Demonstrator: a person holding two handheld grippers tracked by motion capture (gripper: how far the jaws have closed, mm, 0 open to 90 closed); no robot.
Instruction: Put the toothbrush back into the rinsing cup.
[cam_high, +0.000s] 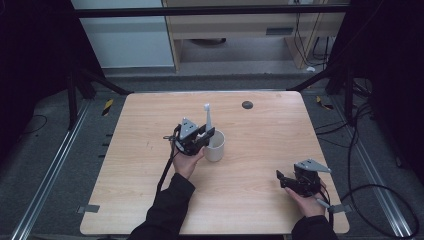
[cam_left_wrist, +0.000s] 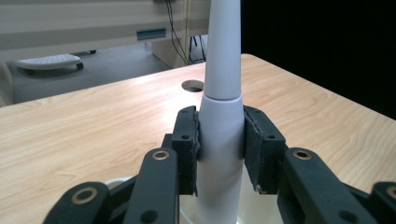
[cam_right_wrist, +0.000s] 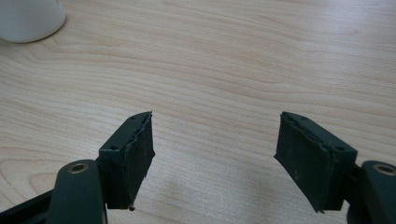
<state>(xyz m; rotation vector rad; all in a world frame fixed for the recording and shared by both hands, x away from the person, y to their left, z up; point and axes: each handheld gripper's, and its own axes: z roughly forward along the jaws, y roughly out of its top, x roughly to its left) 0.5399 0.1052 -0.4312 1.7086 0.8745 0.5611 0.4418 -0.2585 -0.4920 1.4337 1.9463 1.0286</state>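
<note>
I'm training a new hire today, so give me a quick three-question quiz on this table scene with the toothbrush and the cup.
1. True or false: the left gripper is shut on the toothbrush.
2. Where is the toothbrush's lower end? A) flat on the table B) inside the cup C) in the right gripper
3. Fill in: the right gripper's jaws are ____, with nothing between them.

Key: 1 true; 2 B; 3 open
</note>
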